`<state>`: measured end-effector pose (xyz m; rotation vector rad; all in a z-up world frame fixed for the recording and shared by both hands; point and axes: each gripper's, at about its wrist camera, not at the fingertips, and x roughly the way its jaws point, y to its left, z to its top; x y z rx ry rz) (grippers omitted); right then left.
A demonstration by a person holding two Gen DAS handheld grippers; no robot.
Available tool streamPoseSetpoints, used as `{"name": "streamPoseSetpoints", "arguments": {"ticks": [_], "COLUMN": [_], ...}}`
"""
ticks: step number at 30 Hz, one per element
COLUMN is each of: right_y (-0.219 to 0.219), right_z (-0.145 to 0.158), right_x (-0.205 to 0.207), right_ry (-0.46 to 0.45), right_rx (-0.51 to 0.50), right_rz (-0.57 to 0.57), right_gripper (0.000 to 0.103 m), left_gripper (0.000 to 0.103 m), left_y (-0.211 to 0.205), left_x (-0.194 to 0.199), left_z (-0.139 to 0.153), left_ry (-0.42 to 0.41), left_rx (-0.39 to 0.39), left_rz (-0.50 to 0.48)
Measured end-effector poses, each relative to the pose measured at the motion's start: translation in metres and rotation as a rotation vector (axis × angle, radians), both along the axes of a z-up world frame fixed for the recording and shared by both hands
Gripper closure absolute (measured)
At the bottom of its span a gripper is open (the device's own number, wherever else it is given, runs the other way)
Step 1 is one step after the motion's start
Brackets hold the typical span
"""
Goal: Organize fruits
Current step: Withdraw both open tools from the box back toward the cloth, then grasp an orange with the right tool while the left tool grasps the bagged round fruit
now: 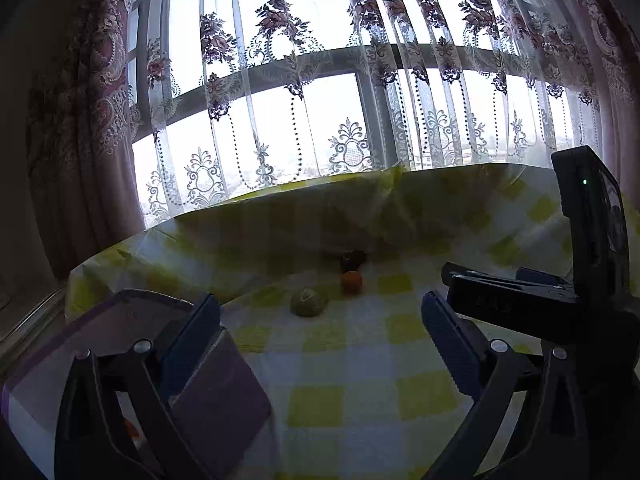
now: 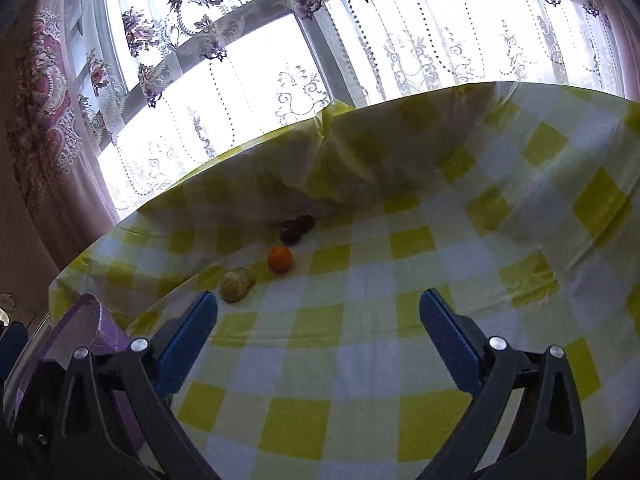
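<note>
Three fruits lie in a row on the yellow-checked tablecloth (image 2: 360,320): a yellow-green fruit (image 2: 237,284), an orange (image 2: 279,259) and a dark fruit (image 2: 296,229). They also show in the left wrist view as the yellow-green fruit (image 1: 308,302), the orange (image 1: 351,282) and the dark fruit (image 1: 353,260). A purple box (image 1: 100,340) stands at the left, also in the right wrist view (image 2: 86,328). My left gripper (image 1: 320,332) is open and empty beside the box. My right gripper (image 2: 318,332) is open and empty, short of the fruits.
The right gripper's body (image 1: 560,280) fills the right edge of the left wrist view. A raised fold of cloth (image 2: 360,152) runs along the table's far edge. Lace curtains (image 2: 280,60) hang over the window behind. Something orange (image 1: 130,428) shows inside the box.
</note>
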<state>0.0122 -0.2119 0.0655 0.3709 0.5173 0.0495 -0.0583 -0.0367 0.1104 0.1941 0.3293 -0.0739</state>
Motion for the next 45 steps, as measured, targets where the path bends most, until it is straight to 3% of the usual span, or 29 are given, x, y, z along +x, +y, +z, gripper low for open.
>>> {"name": "streamPoseSetpoints", "arguments": {"ticks": [5, 8, 11, 17, 19, 23, 29, 32, 33, 34, 35, 38, 42, 45], "right_y": [-0.018, -0.024, -0.029, -0.016, -0.01, 0.024, 0.089, 0.109, 0.112, 0.112, 0.109, 0.09, 0.024, 0.007], "right_z": [-0.018, -0.032, -0.038, -0.041, -0.042, -0.05, -0.056, -0.061, -0.063, -0.064, -0.064, -0.062, -0.06, -0.055], "right_x": [0.038, 0.06, 0.079, 0.135, 0.159, 0.202, 0.241, 0.253, 0.257, 0.259, 0.26, 0.26, 0.265, 0.26], "right_ry": [0.074, 0.106, 0.113, 0.137, 0.159, 0.201, 0.233, 0.262, 0.274, 0.279, 0.282, 0.261, 0.214, 0.161], "right_rx": [-0.1, -0.128, -0.105, -0.155, -0.15, -0.146, -0.286, -0.33, -0.333, -0.335, -0.327, -0.218, 0.09, 0.126], "right_rz": [-0.016, 0.007, 0.037, 0.104, 0.164, 0.451, 0.67, 0.723, 0.721, 0.7, 0.671, 0.642, 0.465, 0.377], "right_gripper": [0.003, 0.003, 0.005, 0.01, 0.017, 0.019, 0.033, 0.039, 0.047, 0.061, 0.067, 0.068, 0.068, 0.068], "left_gripper": [0.005, 0.005, 0.005, 0.005, 0.005, 0.005, 0.005, 0.006, 0.006, 0.005, 0.005, 0.005, 0.005, 0.007], "left_y": [0.001, 0.007, 0.004, 0.026, 0.03, 0.028, 0.039, 0.048, 0.049, 0.05, 0.05, 0.049, 0.058, 0.067], "left_x": [0.081, 0.118, 0.135, 0.167, 0.164, 0.16, 0.163, 0.169, 0.17, 0.171, 0.171, 0.176, 0.195, 0.224], "left_z": [-0.034, -0.05, -0.062, -0.074, -0.076, -0.081, -0.085, -0.089, -0.09, -0.091, -0.091, -0.09, -0.089, -0.09], "left_ry": [0.164, 0.221, 0.215, 0.343, 0.358, 0.371, 0.398, 0.419, 0.425, 0.424, 0.42, 0.412, 0.389, 0.407], "left_rx": [-0.121, -0.182, -0.175, -0.347, -0.378, -0.394, -0.474, -0.521, -0.529, -0.533, -0.528, -0.511, -0.505, -0.488], "left_rz": [0.025, 0.045, 0.058, 0.05, 0.01, -0.021, -0.015, 0.01, 0.022, 0.024, 0.035, 0.08, 0.199, 0.29]}}
